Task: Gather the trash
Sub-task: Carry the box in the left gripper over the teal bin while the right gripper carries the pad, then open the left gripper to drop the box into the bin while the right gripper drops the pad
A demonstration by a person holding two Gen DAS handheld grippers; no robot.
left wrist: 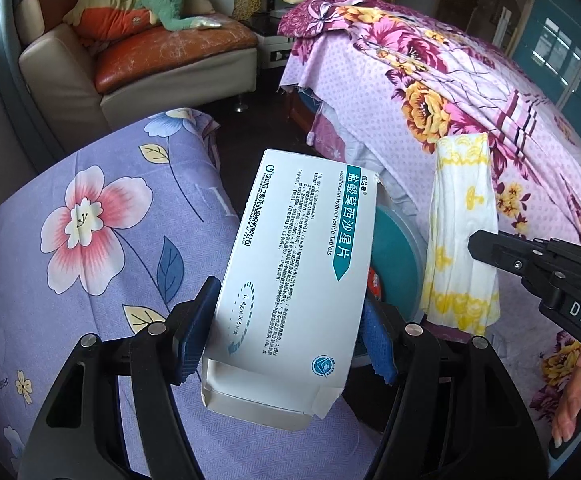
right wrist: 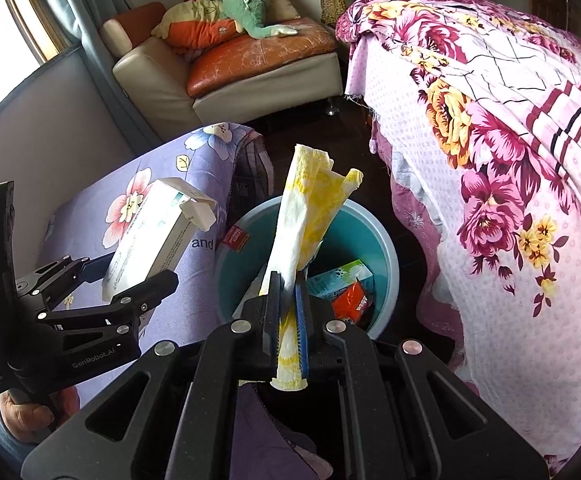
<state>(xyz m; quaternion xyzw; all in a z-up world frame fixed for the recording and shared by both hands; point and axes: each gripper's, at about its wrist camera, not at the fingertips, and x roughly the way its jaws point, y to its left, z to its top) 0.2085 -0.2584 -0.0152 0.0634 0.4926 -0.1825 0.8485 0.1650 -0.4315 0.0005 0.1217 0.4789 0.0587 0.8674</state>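
DONE: carton and orange packet lie in teal bin (right wrist: 386, 256) | HELD: left gripper (left wrist: 286, 344) jaws clamp medicine box (left wrist: 290, 280) beside bin; right gripper (right wrist: 288, 312) jaws pinch yellow-patterned tissue (right wrist: 310, 208) above bin | LEFT: both drops pending.

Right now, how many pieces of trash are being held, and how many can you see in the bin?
Held by grippers: 2, the white cardboard medicine box and the yellow-and-white folded paper napkin.
Visible inside the round teal plastic bin: 3, a teal carton, an orange packet, a red label.
Total: 5
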